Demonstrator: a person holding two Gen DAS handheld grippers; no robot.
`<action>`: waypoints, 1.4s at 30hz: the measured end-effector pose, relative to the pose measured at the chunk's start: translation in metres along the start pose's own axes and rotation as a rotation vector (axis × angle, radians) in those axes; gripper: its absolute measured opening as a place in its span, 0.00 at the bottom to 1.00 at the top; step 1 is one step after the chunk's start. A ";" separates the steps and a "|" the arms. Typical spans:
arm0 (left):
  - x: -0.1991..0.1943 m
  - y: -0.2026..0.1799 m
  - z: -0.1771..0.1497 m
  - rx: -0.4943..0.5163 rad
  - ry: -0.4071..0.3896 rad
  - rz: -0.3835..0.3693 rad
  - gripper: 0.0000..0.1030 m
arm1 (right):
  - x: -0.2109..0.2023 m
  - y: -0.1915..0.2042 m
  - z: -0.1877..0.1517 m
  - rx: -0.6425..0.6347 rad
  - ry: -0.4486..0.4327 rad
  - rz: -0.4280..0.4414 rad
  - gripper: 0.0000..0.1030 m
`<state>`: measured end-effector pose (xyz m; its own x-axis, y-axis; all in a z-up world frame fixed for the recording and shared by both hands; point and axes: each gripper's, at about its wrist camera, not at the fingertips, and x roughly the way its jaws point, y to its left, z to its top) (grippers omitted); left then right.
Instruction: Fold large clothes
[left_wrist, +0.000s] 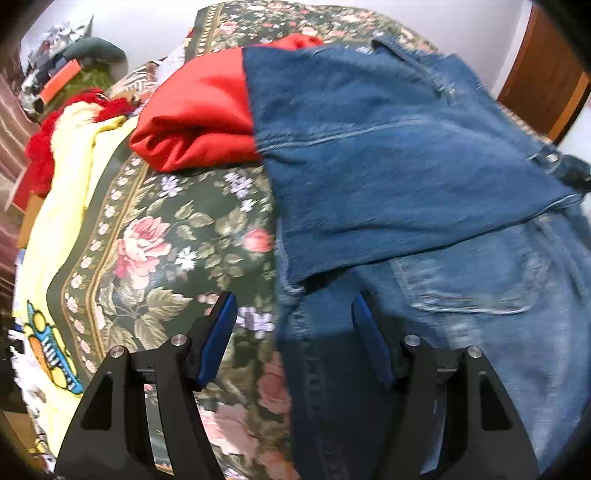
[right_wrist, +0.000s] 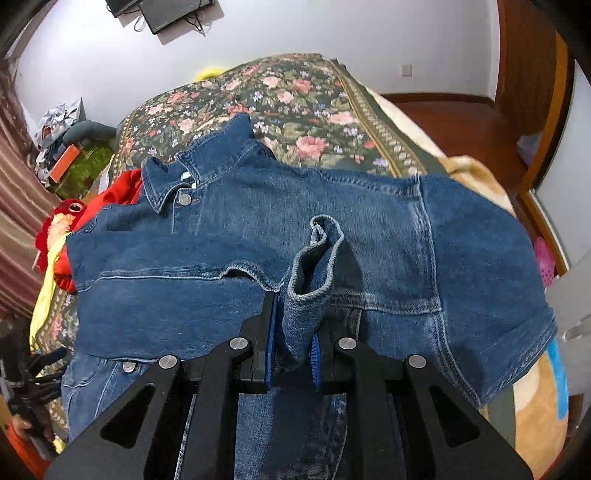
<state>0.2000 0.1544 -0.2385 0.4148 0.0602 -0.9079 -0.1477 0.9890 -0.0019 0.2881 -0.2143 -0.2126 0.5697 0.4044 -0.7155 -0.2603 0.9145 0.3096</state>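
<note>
A blue denim jacket (right_wrist: 258, 236) lies spread on the flowered bedspread (right_wrist: 295, 103), collar at the upper left, one side folded across its body. My right gripper (right_wrist: 293, 314) is shut on a bunched denim sleeve cuff (right_wrist: 314, 266), which stands up between the blue pads over the middle of the jacket. In the left wrist view the same jacket (left_wrist: 388, 155) fills the right half. My left gripper (left_wrist: 293, 314) hangs open just above the jacket's left edge, one finger over the bedspread (left_wrist: 166, 236), the other over denim, with nothing between them.
A red garment (left_wrist: 195, 118) lies folded to the left of the jacket. A yellow printed cloth (left_wrist: 62, 258) and a red fuzzy item (left_wrist: 40, 147) sit along the bed's left edge. Clutter piles up by the far left wall (right_wrist: 66, 147). Wooden floor (right_wrist: 461, 118) lies to the right.
</note>
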 end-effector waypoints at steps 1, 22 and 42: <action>-0.007 0.000 0.003 -0.005 -0.007 -0.034 0.63 | -0.006 0.001 0.003 0.001 -0.018 0.007 0.13; 0.004 -0.033 0.032 0.045 -0.016 -0.110 0.67 | 0.005 -0.032 -0.013 0.056 0.061 -0.004 0.25; -0.075 -0.099 0.097 0.180 -0.275 -0.144 0.67 | -0.123 -0.096 0.010 0.145 -0.197 -0.146 0.62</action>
<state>0.2703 0.0654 -0.1296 0.6496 -0.0713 -0.7570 0.0797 0.9965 -0.0254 0.2504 -0.3518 -0.1482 0.7371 0.2497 -0.6279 -0.0582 0.9492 0.3092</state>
